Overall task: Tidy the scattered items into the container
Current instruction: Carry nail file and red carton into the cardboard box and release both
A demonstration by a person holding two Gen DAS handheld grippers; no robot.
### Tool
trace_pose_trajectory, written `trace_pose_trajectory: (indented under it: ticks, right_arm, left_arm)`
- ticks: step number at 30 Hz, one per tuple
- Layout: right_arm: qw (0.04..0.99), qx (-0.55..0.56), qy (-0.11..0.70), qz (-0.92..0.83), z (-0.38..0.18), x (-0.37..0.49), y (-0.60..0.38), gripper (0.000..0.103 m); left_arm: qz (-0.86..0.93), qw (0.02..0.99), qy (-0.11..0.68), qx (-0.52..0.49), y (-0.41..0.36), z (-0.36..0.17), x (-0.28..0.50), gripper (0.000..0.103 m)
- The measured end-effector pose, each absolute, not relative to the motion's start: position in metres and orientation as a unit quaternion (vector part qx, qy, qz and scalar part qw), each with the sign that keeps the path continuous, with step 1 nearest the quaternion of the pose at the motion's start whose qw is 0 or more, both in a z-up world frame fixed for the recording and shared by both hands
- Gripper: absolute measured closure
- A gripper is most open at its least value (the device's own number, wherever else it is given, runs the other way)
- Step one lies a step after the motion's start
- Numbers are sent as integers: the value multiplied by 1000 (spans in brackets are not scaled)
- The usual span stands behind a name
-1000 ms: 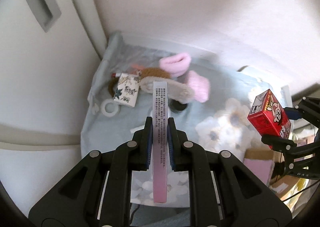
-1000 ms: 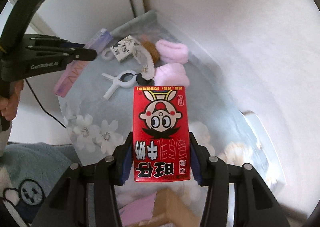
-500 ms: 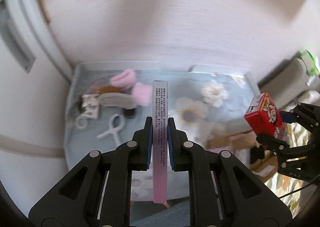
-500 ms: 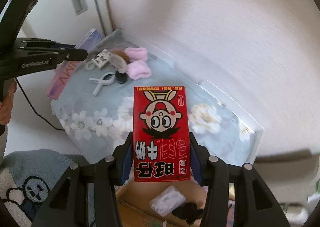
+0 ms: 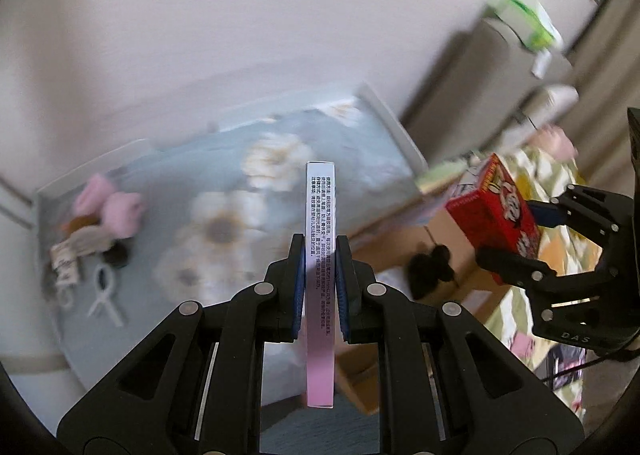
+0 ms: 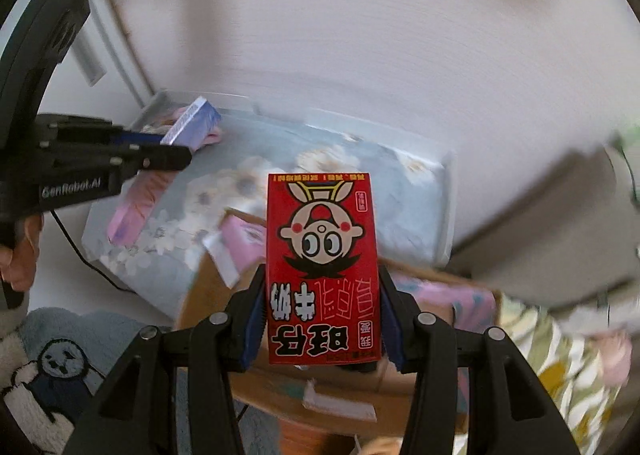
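Right now the left hand-held gripper (image 5: 320, 279) is pinching a thin pink box (image 5: 319, 295) edge-on between its blue pads, the box standing up past the fingertips with small print running along its narrow side. Off to that gripper's right, the right hand-held gripper (image 5: 516, 239) is clamped on a red carton (image 5: 494, 211) with a cartoon face; in the right wrist view the same red carton (image 6: 322, 267) fills the gap between the pads, its printing upside down, and the left hand-held gripper (image 6: 176, 147) shows at the far left with the end of the pink box (image 6: 192, 127) poking out beyond its fingertips and a person's hand (image 6: 20, 259) on its handle. Below and ahead of the right gripper lies an open cardboard box (image 6: 208, 295) holding some pink packets and a dark fuzzy thing (image 5: 432, 267). Beyond the left gripper's fingertips stretches a table with a blue flowered cloth (image 5: 224, 223); at its far left corner, well away from both grippers, a blurred cluster is left: two pink fluffy pieces (image 5: 114, 207), a small patterned packet (image 5: 66, 265) and a white clip (image 5: 105, 293). Down at the lower left of the right gripper, a rug with a cartoon figure (image 6: 60, 363) covers the floor.
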State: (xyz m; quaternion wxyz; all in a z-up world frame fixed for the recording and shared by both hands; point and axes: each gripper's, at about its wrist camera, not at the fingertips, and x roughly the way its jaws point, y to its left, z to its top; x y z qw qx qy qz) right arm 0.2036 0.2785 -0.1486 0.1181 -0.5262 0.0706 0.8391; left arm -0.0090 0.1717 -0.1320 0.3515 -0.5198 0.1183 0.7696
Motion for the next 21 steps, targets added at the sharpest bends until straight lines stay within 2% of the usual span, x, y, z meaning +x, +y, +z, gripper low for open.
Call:
trace_pose_trajectory:
  ticks: [8,14,21]
  right_arm:
    - [129,-539,146,820,-204,239,293,57]
    - [138,-554,149,808,-248,234,292,57]
    - [130,-559,190,797,-263,231,303,57]
  left_arm:
    - [720,388,191,-542,226,-186,32,91]
    - [701,369,247,-558,241,-238,41,91]
    - [694,370,243,-567,238,-243,39,91]
